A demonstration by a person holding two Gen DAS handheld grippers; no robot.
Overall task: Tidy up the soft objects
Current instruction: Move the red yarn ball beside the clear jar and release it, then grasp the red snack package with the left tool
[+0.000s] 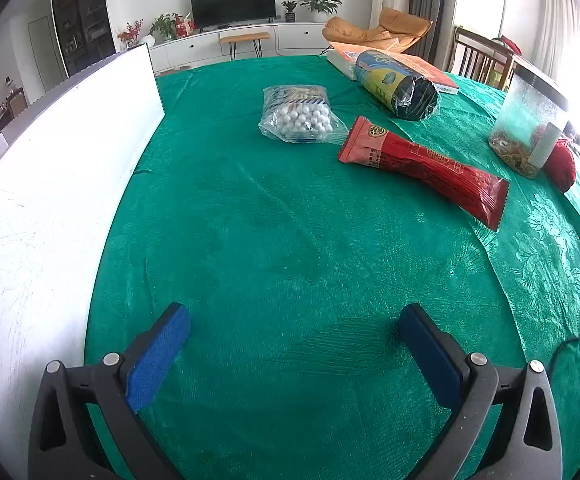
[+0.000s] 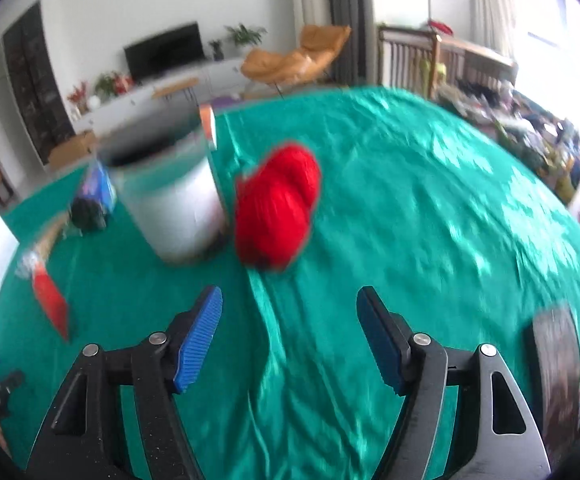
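Both claws, left gripper (image 1: 294, 316) and right gripper (image 2: 288, 300), are seen wide open, empty, above the green tablecloth (image 1: 270, 220); a red knitted bundle (image 2: 276, 204) is seen beside the clear jar (image 2: 170, 196).

Red packets: one (image 1: 426, 164)
Bags of white balls: one (image 1: 300, 116)
Jars: one (image 1: 528, 120) (see-through)
Red soft things: one (image 2: 276, 204)

Two wrist views down onto shared tablecloth (image 1: 290, 220)

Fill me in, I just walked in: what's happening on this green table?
A person holds two grippers over the green tablecloth. Both are open and empty. The right gripper faces a red soft bundle beside a clear jar. The left gripper hovers short of the red packet and bag of white balls.
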